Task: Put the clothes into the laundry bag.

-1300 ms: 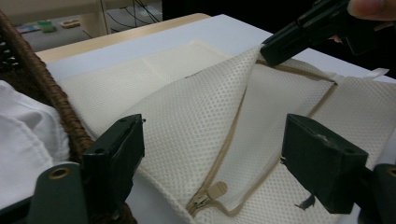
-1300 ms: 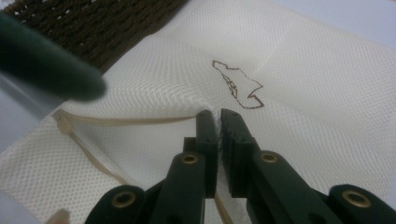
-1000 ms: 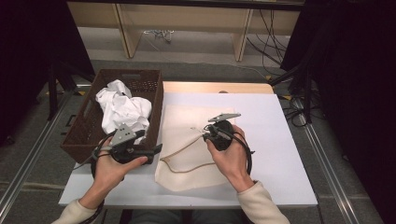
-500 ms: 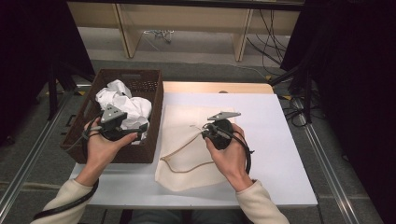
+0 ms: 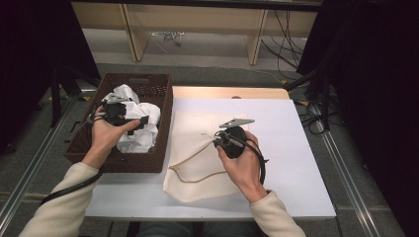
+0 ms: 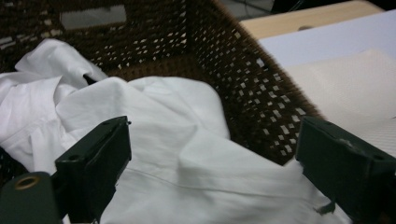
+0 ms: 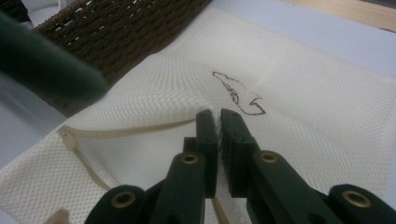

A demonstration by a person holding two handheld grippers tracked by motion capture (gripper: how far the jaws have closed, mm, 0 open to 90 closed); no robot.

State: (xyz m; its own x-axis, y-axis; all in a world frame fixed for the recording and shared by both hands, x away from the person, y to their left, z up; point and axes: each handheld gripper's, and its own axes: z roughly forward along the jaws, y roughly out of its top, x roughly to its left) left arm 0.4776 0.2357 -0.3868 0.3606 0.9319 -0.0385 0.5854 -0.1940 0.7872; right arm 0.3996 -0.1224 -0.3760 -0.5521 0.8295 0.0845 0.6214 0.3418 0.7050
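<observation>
A cream mesh laundry bag (image 5: pixel 197 163) lies flat on the white table, its zipper edge (image 7: pixel 126 133) open toward the basket. My right gripper (image 5: pixel 217 141) (image 7: pixel 218 122) is shut on a raised fold of the mesh bag (image 7: pixel 289 93) near its middle. White crumpled cloth (image 5: pixel 136 136) (image 6: pixel 187 154) fills the brown wicker basket (image 5: pixel 165 123) at the left. Over that cloth hovers my left gripper (image 5: pixel 139 122) (image 6: pixel 219 172), jaws wide open with nothing gripped.
The basket wall (image 6: pixel 252 84) stands between the cloth and the bag. A wooden board (image 5: pixel 232 92) borders the table's far edge. Bare white table (image 5: pixel 296 148) lies right of the bag. Cables (image 5: pixel 291 34) run on the floor beyond.
My left gripper has moved from the table's front left edge away and up over the basket, above the white cloth. The right gripper has stayed put, holding the bag.
</observation>
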